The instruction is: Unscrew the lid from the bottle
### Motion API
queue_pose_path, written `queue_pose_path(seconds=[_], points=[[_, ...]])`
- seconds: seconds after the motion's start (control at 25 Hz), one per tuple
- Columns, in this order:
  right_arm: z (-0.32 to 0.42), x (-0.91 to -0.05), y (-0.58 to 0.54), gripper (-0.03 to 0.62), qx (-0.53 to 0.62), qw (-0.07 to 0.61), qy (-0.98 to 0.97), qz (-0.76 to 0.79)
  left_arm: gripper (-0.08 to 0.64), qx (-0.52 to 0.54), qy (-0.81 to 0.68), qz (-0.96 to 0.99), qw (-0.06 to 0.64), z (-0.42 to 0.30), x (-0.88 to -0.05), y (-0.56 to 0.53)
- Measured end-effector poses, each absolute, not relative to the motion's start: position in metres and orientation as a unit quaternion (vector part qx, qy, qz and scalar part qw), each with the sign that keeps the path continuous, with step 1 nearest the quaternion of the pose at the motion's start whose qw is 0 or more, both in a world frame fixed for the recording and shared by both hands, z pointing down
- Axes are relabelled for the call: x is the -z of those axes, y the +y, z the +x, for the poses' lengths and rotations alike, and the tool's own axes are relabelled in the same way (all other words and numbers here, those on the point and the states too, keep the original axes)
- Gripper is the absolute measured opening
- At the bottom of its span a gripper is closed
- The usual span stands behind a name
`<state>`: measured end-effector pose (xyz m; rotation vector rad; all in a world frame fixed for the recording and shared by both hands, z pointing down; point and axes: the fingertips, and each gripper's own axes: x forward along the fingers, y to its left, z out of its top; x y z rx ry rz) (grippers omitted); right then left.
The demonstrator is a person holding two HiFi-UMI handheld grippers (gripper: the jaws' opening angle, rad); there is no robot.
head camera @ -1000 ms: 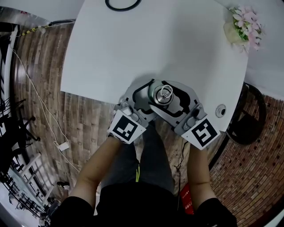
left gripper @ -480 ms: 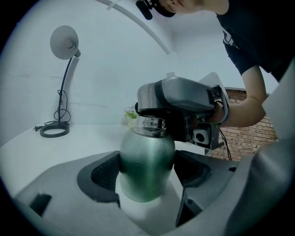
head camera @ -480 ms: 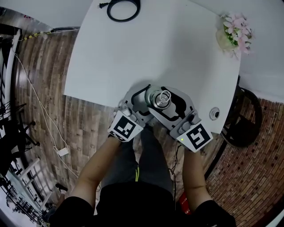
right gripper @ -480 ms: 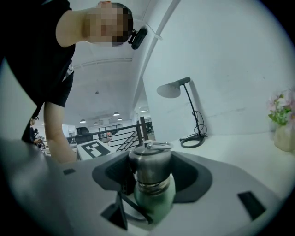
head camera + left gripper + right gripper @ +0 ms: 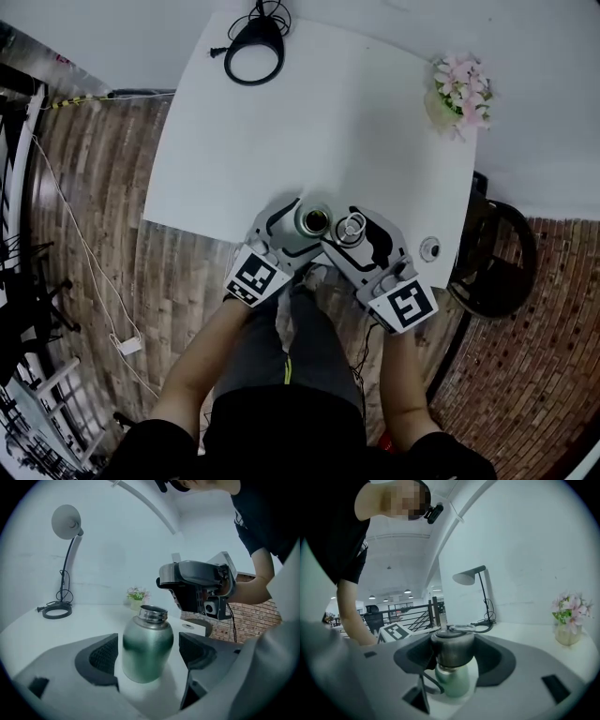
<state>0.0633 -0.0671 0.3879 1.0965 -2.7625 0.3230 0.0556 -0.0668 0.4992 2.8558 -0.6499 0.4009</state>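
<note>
Showing only its open steel mouth in the head view, the bottle (image 5: 314,221) has its body hidden there by the left tool (image 5: 150,651). In the right gripper view its neck is hidden behind the lid (image 5: 452,646). A small round object (image 5: 429,248) at the white surface's (image 5: 328,122) right edge is too small to identify.

The green metal bottle stands upright near the surface's near edge, long axis vertical, mouth up. The left tool's jaws stand astride its body, with a thin gap showing on each side (so spread, not pressing).

The right tool (image 5: 452,656) is clamped on the dark lid, which is off the bottle and just right of its mouth, ring handle uppermost.

Black-and-white square markers show on each tool's cube. A desk lamp (image 5: 65,522) and a pot of pink flowers (image 5: 457,92) stand at the far side.
</note>
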Motion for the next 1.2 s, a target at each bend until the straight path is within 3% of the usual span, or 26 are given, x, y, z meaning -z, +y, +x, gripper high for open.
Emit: queue_pose_path(seconds=[0.84,1.08,1.2], points=[[0.101,-0.308,-0.032,0.268,-0.067,0.081,-0.886,0.452,0.372,-0.134,-0.304,0.939,0.085,-0.024,-0.413,-0.041],[0.109,-0.283,-0.024,0.268,-0.051,0.071,-0.877,0.472,0.108,-0.121,-0.321,0.936,0.074,-0.038,-0.384,-0.052],[0.119,-0.282,-0.021,0.268,-0.063,0.060,-0.866,0.492,0.049,-0.103,-0.330,0.937,0.052,-0.043,-0.357,-0.061]])
